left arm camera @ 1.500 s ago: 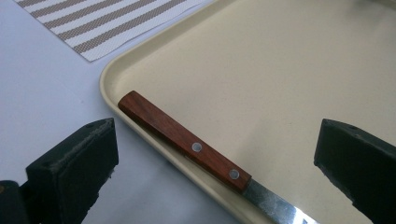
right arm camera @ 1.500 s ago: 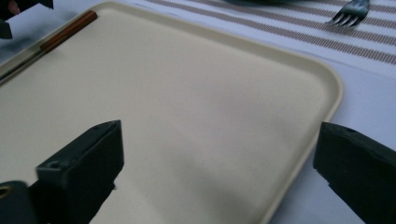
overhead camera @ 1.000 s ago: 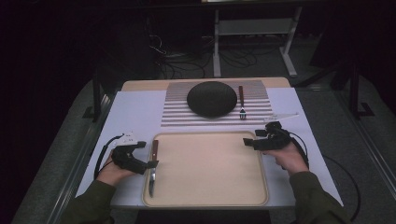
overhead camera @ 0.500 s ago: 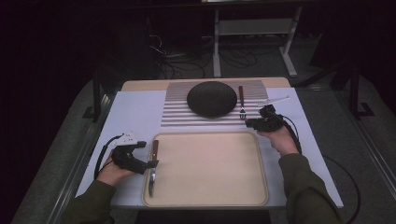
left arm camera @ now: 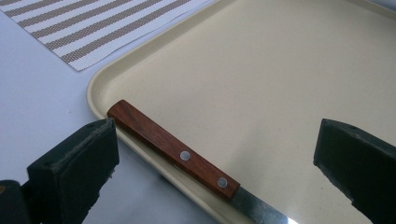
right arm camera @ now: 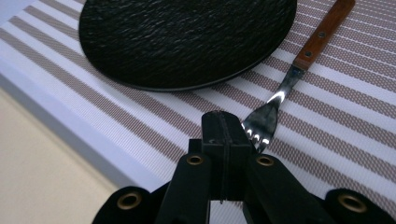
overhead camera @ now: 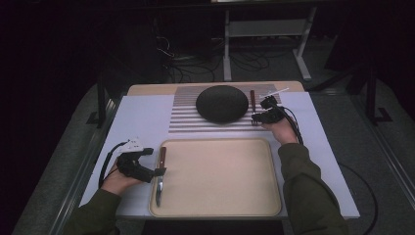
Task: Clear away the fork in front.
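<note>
Dark room w/ a white-topped table (overhead camera: 137, 117), where a beige plastic tray (overhead camera: 220, 210) is laid near the person and a brown-and-white striped woven placemat (overhead camera: 183, 117) w/ a black textured round plate (overhead camera: 221, 103) is set beyond it. Right gripper (right arm camera: 223, 128) jaws have just been closing and are seen pressed together w/ nothing between them, beside the tines of the wooden-handled steel fork (right arm camera: 299, 60), which lies flat on the mat just beside the plate; left gripper (left arm camera: 215, 154) jaws are held wide apart astride the wooden-handled steel knife (left arm camera: 173, 149) lying on the tray's left rim. Fork is judged light, stiff, and slippery on the polished metal, so it's prob best gripped at the riveted wood handle.
</note>
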A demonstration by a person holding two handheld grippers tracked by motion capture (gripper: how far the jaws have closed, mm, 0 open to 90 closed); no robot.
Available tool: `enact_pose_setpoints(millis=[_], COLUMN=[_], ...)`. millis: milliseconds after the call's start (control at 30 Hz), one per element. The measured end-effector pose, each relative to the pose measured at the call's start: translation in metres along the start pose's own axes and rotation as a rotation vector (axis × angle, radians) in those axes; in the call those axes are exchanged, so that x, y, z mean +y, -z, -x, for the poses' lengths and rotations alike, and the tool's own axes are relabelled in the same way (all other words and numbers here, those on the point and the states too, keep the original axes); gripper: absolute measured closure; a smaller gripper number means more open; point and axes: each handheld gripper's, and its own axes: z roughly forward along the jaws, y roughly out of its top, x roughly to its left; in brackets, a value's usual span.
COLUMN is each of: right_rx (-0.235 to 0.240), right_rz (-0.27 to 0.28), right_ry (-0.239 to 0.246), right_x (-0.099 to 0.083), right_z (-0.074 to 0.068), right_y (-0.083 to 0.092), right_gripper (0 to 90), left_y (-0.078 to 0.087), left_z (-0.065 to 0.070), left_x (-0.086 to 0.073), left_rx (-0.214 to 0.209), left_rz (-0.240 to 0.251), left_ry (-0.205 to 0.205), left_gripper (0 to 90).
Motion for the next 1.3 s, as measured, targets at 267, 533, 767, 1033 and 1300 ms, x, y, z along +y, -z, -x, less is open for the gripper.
enact_pose_setpoints(millis=[267,533,767,1033,1300], right_rx=[-0.004,-0.015,-0.03,-0.061,-0.085], right_rz=[-0.045,-0.084,-0.082,-0.091,-0.102], right_ry=[-0.036,-0.044,-0.057,-0.045,-0.045], right_x=[0.003,0.005,0.006,0.005,0.001], right_z=[0.006,0.008,0.009,0.015,0.023], right_y=[-0.026,-0.041,-0.047,-0.043,-0.037], right_gripper=[89.2,89.2,89.3,89.3,89.3], left_y=[0.0,0.0,0.0,0.001,0.001], left_z=[0.0,0.0,0.0,0.0,0.0], left_x=[0.0,0.0,0.0,0.0,0.0], left_rx=[-0.006,-0.009,-0.013,-0.012,-0.012], left_rz=[0.004,0.01,0.008,0.011,0.013], left_ry=[-0.002,-0.002,-0.003,0.002,0.002], left_gripper=[0.2,0.2,0.2,0.2,0.2])
